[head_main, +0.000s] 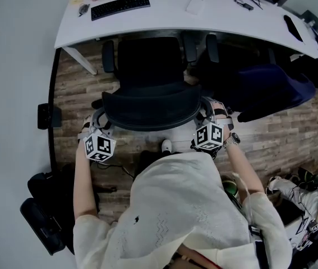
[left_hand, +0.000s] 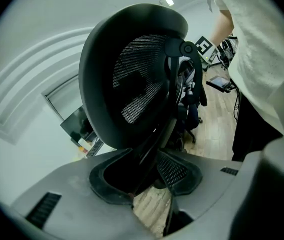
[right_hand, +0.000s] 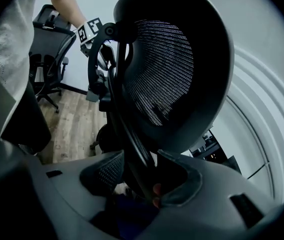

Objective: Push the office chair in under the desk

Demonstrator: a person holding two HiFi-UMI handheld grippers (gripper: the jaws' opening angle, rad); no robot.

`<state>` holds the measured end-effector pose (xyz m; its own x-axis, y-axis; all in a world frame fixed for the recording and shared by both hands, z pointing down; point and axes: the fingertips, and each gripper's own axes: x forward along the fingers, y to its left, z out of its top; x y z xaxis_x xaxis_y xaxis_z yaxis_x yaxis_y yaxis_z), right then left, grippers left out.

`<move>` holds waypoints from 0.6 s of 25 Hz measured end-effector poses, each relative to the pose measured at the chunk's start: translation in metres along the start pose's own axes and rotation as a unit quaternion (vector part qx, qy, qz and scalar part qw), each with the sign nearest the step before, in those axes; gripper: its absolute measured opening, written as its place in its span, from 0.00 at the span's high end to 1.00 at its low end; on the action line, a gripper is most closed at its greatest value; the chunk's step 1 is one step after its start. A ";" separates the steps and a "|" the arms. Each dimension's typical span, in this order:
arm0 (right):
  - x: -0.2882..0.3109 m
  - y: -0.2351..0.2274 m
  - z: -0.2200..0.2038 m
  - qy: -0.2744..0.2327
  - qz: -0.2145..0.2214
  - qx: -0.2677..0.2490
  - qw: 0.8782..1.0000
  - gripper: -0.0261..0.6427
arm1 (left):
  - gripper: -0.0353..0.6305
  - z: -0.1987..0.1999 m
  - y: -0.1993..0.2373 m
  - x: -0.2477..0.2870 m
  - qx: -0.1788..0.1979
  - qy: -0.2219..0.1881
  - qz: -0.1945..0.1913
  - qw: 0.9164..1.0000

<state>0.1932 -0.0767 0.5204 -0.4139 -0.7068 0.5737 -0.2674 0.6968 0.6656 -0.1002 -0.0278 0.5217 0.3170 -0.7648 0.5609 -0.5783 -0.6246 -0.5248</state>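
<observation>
Black mesh-backed office chair point(head_main: 150, 72) stood at 12 o'clock from the operator, seat partly beneath the white curved desk point(head_main: 164, 24). Left gripper point(left_hand: 146, 176) and right gripper point(right_hand: 142, 176) each pinched a backrest edge. Recommended: push evenly, straight ahead, holding armrests below the desktop. Hazards: white desk leg point(head_main: 83, 60) at 10 o'clock; second chair draped in dark blue cloth point(head_main: 265, 86) at 2 o'clock, its armrest just beside
</observation>
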 end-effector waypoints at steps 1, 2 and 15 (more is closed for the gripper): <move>0.003 -0.003 0.000 0.000 0.000 0.000 1.000 0.65 | 0.72 0.000 0.003 0.003 -0.001 0.002 -0.002 1.000; 0.005 -0.005 0.000 0.000 0.000 0.000 1.000 0.65 | 0.72 0.000 0.005 0.006 0.000 0.004 -0.004 1.000; 0.033 -0.035 -0.002 -0.011 -0.004 -0.007 1.000 0.65 | 0.72 0.008 0.034 0.037 0.007 0.011 -0.032 0.999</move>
<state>0.1907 -0.1245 0.5174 -0.4303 -0.7097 0.5578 -0.2585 0.6890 0.6772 -0.1020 -0.0790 0.5193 0.3368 -0.7196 0.6073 -0.5463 -0.6746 -0.4964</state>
